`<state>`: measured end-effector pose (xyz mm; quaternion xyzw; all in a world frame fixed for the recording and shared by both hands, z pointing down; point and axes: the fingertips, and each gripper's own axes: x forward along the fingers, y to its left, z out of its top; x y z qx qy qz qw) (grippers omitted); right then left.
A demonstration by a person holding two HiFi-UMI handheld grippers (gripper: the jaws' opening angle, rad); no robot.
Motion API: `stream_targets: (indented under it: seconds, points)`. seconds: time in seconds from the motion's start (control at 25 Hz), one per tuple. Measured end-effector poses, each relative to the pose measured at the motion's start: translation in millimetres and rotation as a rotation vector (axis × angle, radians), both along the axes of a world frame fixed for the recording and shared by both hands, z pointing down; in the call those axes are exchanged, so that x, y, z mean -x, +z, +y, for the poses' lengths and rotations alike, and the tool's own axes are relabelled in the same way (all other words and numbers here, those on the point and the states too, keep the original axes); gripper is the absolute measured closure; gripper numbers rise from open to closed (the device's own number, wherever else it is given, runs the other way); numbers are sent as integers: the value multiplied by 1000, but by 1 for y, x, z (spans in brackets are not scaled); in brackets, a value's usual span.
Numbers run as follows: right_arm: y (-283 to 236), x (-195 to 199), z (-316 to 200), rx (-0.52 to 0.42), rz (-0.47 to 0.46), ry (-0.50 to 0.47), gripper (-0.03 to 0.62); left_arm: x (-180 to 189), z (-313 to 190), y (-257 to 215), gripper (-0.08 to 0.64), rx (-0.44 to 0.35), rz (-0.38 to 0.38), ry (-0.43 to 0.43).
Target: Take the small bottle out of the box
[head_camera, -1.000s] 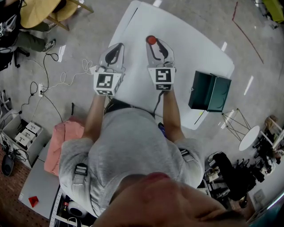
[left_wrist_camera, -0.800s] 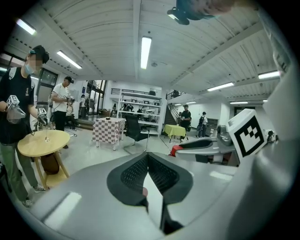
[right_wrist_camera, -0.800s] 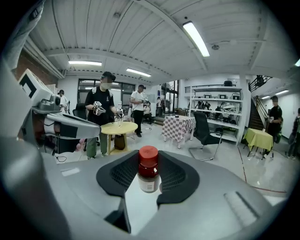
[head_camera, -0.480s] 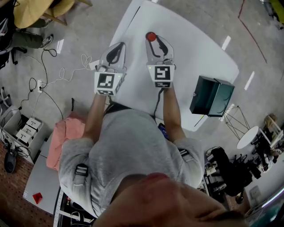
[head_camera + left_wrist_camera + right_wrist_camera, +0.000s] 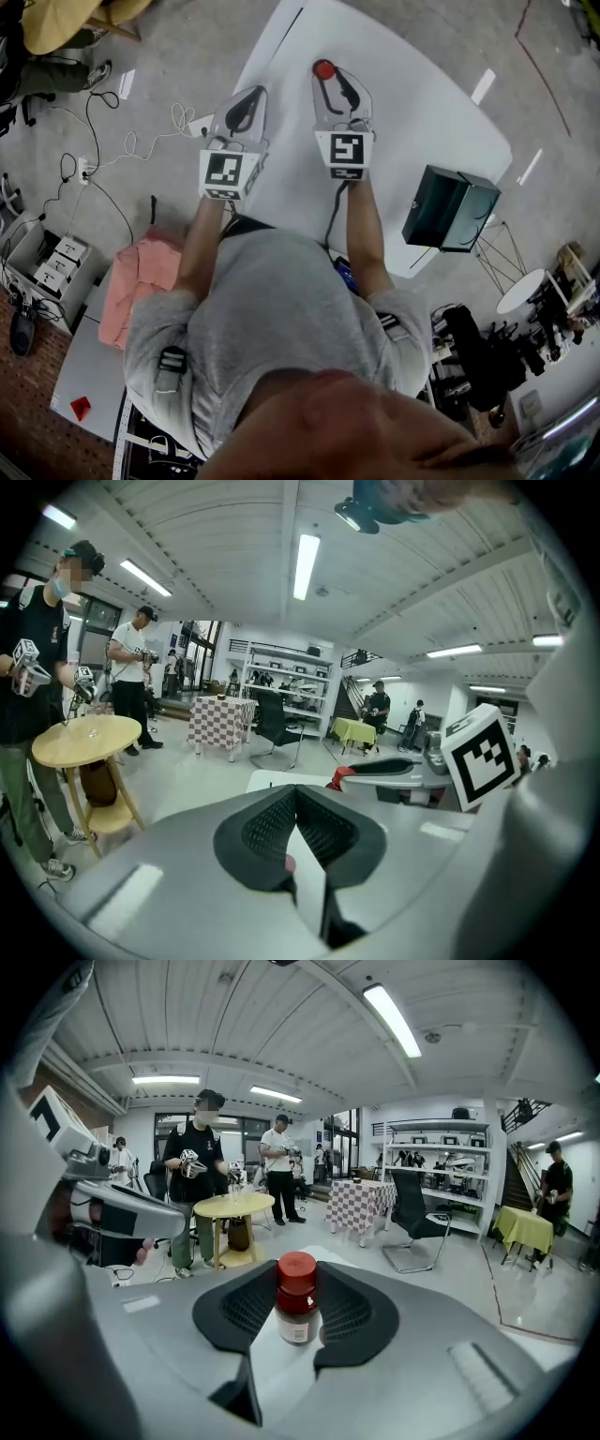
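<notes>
A small brown bottle [image 5: 297, 1303] with a red cap and white label stands upright between the pads of my right gripper [image 5: 298, 1314], which is shut on it. From the head view only its red cap [image 5: 324, 68] shows, at the tip of the right gripper [image 5: 330, 81], over the white table [image 5: 412, 112]. The dark green box [image 5: 450, 208] stands at the table's right edge, well apart from the bottle. My left gripper [image 5: 246, 103] hangs beside the right one, over the table's left edge. Its pads meet at the tips with nothing between them [image 5: 295, 799].
Cables [image 5: 141, 150] trail over the floor to the left, and a pink cloth [image 5: 131, 291] lies by the person's left side. A small round white stand [image 5: 518, 292] is beyond the box. People stand round a yellow round table [image 5: 232, 1206] in the room.
Both grippers have drifted a little farther out across the table, so the bottle is slightly farther from the box. The grip on the bottle is unchanged.
</notes>
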<state>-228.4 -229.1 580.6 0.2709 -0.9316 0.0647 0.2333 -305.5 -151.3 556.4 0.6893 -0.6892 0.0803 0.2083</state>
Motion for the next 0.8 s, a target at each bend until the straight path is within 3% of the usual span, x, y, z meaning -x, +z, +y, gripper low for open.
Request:
stream_targets:
  seconds: [0.8]
  points:
    - [13,-1,-3,22,13,16,460,-7,1,2,548,8,6,14]
